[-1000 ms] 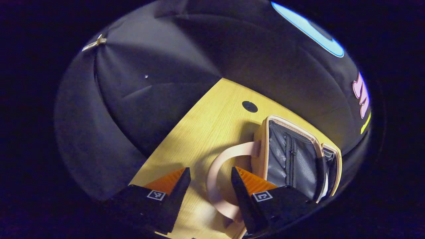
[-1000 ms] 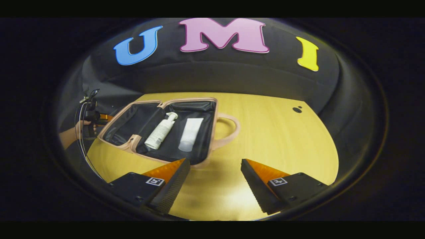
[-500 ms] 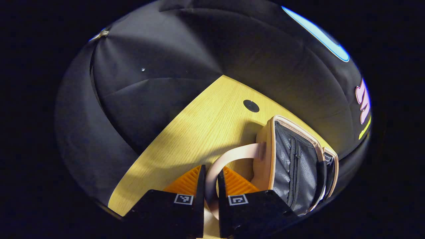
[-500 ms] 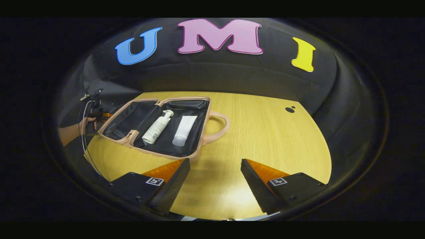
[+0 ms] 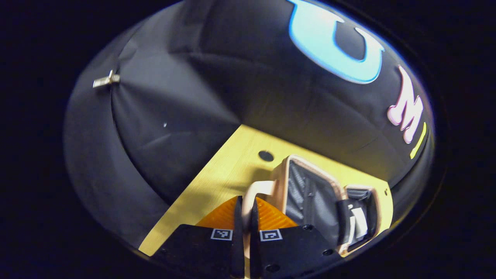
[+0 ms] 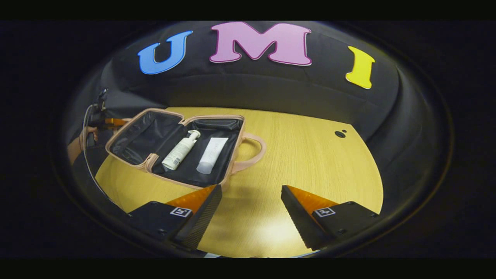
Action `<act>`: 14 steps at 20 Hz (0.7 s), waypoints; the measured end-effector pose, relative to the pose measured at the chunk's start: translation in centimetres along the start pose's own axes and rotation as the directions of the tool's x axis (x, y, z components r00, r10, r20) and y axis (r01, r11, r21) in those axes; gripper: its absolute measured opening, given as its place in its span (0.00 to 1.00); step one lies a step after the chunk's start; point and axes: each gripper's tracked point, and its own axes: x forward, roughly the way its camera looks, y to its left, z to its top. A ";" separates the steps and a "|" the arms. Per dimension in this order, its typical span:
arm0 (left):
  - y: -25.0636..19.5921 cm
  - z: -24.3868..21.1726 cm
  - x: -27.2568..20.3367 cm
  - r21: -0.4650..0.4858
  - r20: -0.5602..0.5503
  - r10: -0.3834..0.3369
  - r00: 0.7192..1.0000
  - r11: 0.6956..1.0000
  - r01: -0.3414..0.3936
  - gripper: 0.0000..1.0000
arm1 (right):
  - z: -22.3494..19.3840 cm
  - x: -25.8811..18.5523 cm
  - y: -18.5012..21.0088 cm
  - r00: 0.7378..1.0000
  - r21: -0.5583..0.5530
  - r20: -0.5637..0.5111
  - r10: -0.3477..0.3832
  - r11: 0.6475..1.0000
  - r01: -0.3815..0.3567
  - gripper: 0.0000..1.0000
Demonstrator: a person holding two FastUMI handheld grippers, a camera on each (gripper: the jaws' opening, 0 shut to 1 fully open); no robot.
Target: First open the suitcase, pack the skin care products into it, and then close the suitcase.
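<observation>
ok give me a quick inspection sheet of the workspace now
surface: wooden table, two dark spots near its far edge.
job's things: suitcase open, lid half raised off the table; pump bottle and tube lie side by side in the other half.
clutter: nothing seen.
grippers: left gripper shut on the lid's handle; right gripper open, above bare table.
cables: dark cable hangs by the person's hand.
surroundings: black cloth wall.

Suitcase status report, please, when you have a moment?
Left gripper shut on lid handle. Right gripper open, over table. Suitcase open, lid half raised; pump bottle, tube inside.
</observation>
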 end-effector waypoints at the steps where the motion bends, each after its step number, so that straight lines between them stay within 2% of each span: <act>1: -2.2 1.7 -1.7 0.017 0.030 -0.035 0.999 0.999 0.035 0.11 | 0.3 -0.1 -0.1 1.000 -0.005 0.006 0.007 1.000 -0.007 0.98; 4: -10.1 5.9 -6.2 0.054 0.101 -0.147 0.984 0.988 0.142 0.10 | 1.2 -0.2 -0.6 0.999 -0.003 0.024 0.031 1.000 -0.031 0.98; 6: -16.4 6.8 -8.2 0.065 0.125 -0.224 0.966 0.974 0.218 0.09 | 1.7 0.0 -1.3 0.999 -0.005 0.030 0.045 0.999 -0.045 0.98; 7: -20.0 6.9 -9.2 0.070 0.126 -0.272 0.954 0.962 0.265 0.09 | 2.0 0.0 -1.7 0.998 -0.004 0.033 0.055 0.998 -0.055 0.89; 11: -32.3 4.9 -11.4 0.068 0.154 -0.369 0.917 0.929 0.363 0.09 | 3.7 -0.1 -4.6 0.995 0.027 0.072 0.071 0.997 -0.073 0.89; 14: -39.5 0.5 -10.9 0.036 0.132 -0.413 0.901 0.911 0.412 0.09 | 4.1 -0.1 -7.2 0.994 0.047 0.088 0.066 0.996 -0.070 0.89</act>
